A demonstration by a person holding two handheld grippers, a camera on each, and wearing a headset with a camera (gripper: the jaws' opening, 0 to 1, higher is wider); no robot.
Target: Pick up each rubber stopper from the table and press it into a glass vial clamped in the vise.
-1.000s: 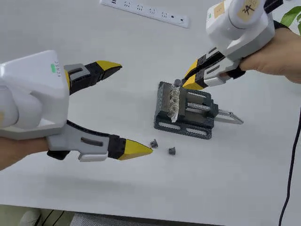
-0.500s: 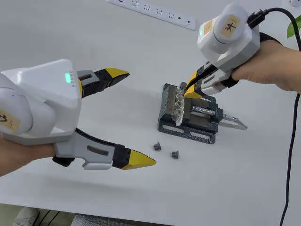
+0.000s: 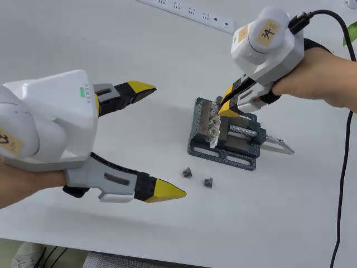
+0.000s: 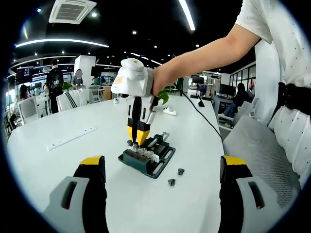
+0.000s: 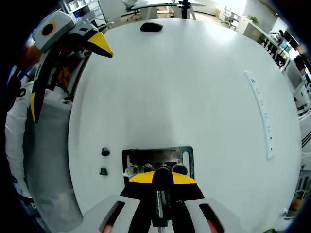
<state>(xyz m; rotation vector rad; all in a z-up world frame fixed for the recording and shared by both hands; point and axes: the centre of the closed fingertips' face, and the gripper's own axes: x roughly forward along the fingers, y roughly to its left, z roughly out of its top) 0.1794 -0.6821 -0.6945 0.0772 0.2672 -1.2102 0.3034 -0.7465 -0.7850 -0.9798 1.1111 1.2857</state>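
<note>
White table [image 3: 139, 44] in an open-plan office, a power strip [image 3: 189, 11] at its far edge: a small vise [image 3: 223, 158] clamps a row of glass vials [image 3: 212, 125]. The right gripper [image 3: 223, 109] stands tip-down on the row's far end, jaws closed to a narrow gap. Whether they pinch anything cannot be made out. Two loose rubber stoppers [image 3: 187, 172] [image 3: 208, 182] lie just beside the vise, on the side toward the table's near edge. The left gripper [image 3: 168, 140] hovers nearby with its jaws spread wide and empty, the stoppers beyond its lower tip. The right gripper view looks down into the vial mouths, one plugged by a dark stopper [image 5: 180, 168]. The left gripper view takes in ceiling lights and seated people.
</note>
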